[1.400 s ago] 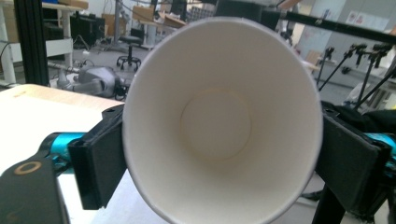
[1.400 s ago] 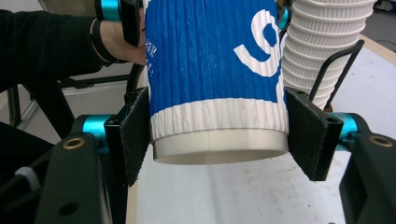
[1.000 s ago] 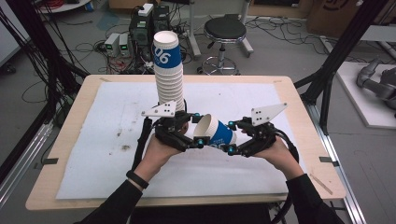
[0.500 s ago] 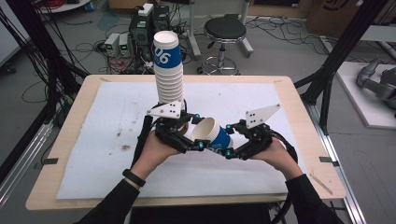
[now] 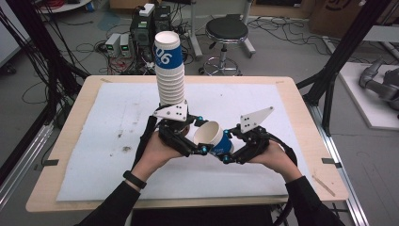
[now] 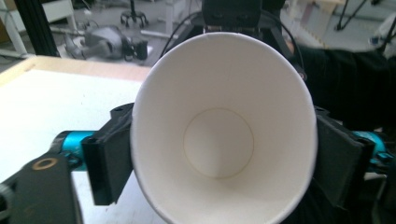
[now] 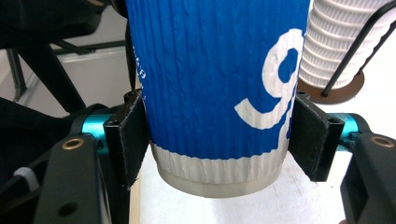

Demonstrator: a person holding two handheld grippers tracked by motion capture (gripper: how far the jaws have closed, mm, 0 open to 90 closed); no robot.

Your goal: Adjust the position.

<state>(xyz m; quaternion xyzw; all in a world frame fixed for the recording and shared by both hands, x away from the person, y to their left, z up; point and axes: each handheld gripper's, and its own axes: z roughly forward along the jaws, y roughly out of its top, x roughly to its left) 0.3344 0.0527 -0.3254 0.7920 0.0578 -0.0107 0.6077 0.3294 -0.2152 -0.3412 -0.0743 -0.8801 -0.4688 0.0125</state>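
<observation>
blue paper cup (image 5: 214, 139) tilted between both claws, above the white mat (image 5: 94, 141), table edges well apart | right gripper (image 5: 225, 151) clamps its ribbed base | left gripper (image 5: 200, 143) pads press its rim | cup inside bare, white | stacked cups (image 5: 169, 70) upright just behind left gripper

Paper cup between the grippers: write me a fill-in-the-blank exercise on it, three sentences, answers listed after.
1. The paper cup has a ribbed outer sleeve coloured ____.
2. The right gripper has its pads pressed on the cup's two ____.
3. Behind the left gripper, the stack of cups stands ____ on the white mat.

Missing words: blue; sides; upright
</observation>
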